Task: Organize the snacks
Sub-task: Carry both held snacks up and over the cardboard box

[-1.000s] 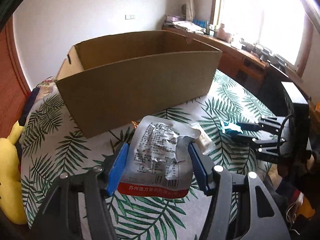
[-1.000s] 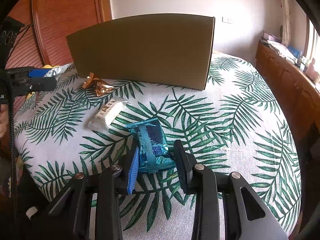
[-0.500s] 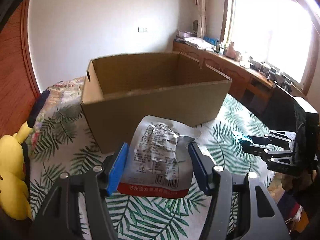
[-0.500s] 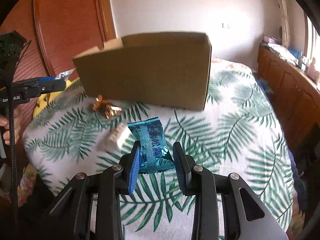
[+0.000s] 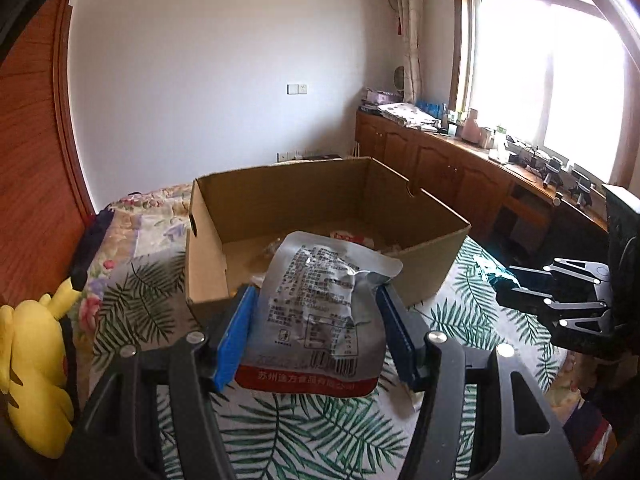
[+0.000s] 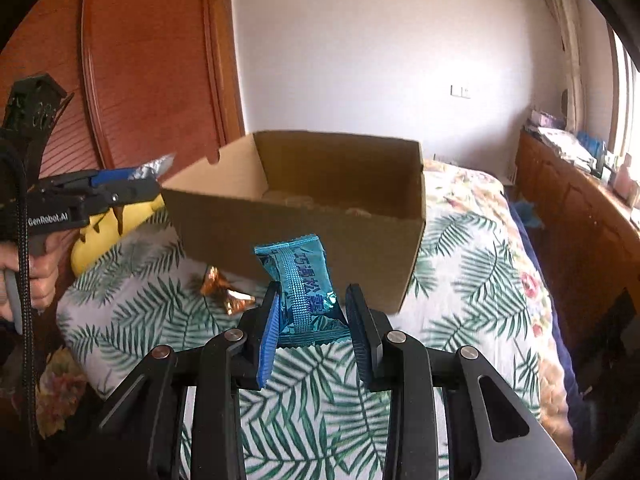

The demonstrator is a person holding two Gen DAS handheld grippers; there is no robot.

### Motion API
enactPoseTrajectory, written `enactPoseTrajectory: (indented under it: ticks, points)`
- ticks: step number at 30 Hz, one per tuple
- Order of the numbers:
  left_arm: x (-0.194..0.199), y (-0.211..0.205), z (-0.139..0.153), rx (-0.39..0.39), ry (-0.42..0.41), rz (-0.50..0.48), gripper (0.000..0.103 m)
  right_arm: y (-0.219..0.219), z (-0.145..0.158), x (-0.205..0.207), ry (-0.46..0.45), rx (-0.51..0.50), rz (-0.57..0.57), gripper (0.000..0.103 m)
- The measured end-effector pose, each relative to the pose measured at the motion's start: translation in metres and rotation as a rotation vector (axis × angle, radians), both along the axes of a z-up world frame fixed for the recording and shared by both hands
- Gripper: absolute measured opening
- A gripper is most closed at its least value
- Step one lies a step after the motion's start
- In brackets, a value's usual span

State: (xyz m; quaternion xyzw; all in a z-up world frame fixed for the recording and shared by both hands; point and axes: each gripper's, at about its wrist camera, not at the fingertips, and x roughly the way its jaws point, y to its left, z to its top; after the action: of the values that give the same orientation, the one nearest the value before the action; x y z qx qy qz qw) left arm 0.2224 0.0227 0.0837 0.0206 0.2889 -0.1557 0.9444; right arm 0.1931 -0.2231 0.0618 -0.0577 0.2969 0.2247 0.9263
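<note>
My left gripper (image 5: pixel 316 328) is shut on a crumpled silver snack pouch (image 5: pixel 320 304) with a red bottom strip, held in the air just in front of the open cardboard box (image 5: pixel 424 264). Some snacks lie on the box floor. My right gripper (image 6: pixel 312 316) is shut on a small blue foil snack packet (image 6: pixel 302 284), lifted above the table before the box's (image 6: pixel 304 220) near wall. In the left wrist view the right gripper (image 5: pixel 520 292) shows at the right with the blue packet (image 5: pixel 492 272). In the right wrist view the left gripper (image 6: pixel 132 184) shows at the left.
A gold-wrapped candy (image 6: pixel 224 292) lies on the palm-leaf tablecloth (image 6: pixel 472 280) near the box. A yellow plush toy (image 5: pixel 28 364) sits at the table's left edge. A wooden cabinet (image 5: pixel 460 164) runs under the window. A hand (image 6: pixel 36 280) holds the left gripper's handle.
Both grippers have risen with their packets, so the box's open top and inside now show. The white snack bar on the cloth has dropped out of view.
</note>
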Motion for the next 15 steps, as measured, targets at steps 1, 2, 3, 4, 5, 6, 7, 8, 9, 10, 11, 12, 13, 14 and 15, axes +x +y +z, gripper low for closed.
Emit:
enactPoseTrajectory:
  ticks: [1, 2, 3, 4, 5, 6, 7, 8, 9, 10, 11, 12, 13, 14, 15]
  points:
    - [0.002, 0.000, 0.002, 0.001, -0.003, 0.004, 0.061, 0.001, 0.003, 0.002, -0.002, 0.001, 0.001, 0.031]
    - [0.005, 0.001, 0.002, 0.002, -0.006, 0.009, 0.061, 0.003, 0.006, 0.006, -0.006, 0.001, 0.000, 0.031]
    - [0.007, 0.002, 0.004, 0.002, -0.008, 0.014, 0.061, 0.004, 0.008, 0.009, -0.008, 0.002, 0.000, 0.031]
    - [0.009, 0.003, 0.004, 0.001, -0.008, 0.017, 0.061, 0.006, 0.010, 0.011, -0.011, 0.001, 0.000, 0.031]
    - [0.013, 0.003, 0.005, -0.001, -0.008, 0.023, 0.061, 0.007, 0.013, 0.014, -0.014, 0.000, -0.001, 0.031]
    - [0.015, 0.004, 0.006, -0.001, -0.009, 0.027, 0.061, 0.008, 0.015, 0.016, -0.017, -0.001, 0.000, 0.031]
    - [0.018, 0.004, 0.007, 0.000, -0.010, 0.032, 0.061, 0.009, 0.016, 0.019, -0.018, -0.001, -0.001, 0.031]
    - [0.020, 0.005, 0.007, 0.001, -0.012, 0.038, 0.061, 0.011, 0.018, 0.023, -0.019, 0.001, 0.000, 0.031]
    - [0.022, 0.005, 0.007, 0.002, -0.012, 0.042, 0.061, 0.013, 0.019, 0.025, -0.020, -0.001, 0.000, 0.031]
    - [0.024, 0.005, 0.007, 0.003, -0.012, 0.046, 0.061, 0.015, 0.021, 0.027, -0.022, -0.006, 0.000, 0.031]
    - [0.027, 0.006, 0.008, 0.001, -0.012, 0.051, 0.061, 0.017, 0.022, 0.030, -0.026, -0.011, 0.000, 0.031]
    - [0.030, 0.006, 0.009, -0.001, -0.010, 0.054, 0.061, 0.019, 0.023, 0.032, -0.026, -0.014, -0.001, 0.031]
    - [0.032, 0.007, 0.009, -0.003, -0.009, 0.058, 0.061, 0.021, 0.024, 0.035, -0.025, -0.016, -0.001, 0.031]
    - [0.035, 0.007, 0.010, -0.004, -0.008, 0.062, 0.061, 0.022, 0.024, 0.037, -0.024, -0.017, 0.000, 0.031]
    - [0.037, 0.007, 0.009, -0.002, -0.008, 0.065, 0.061, 0.024, 0.024, 0.040, -0.022, -0.019, -0.002, 0.031]
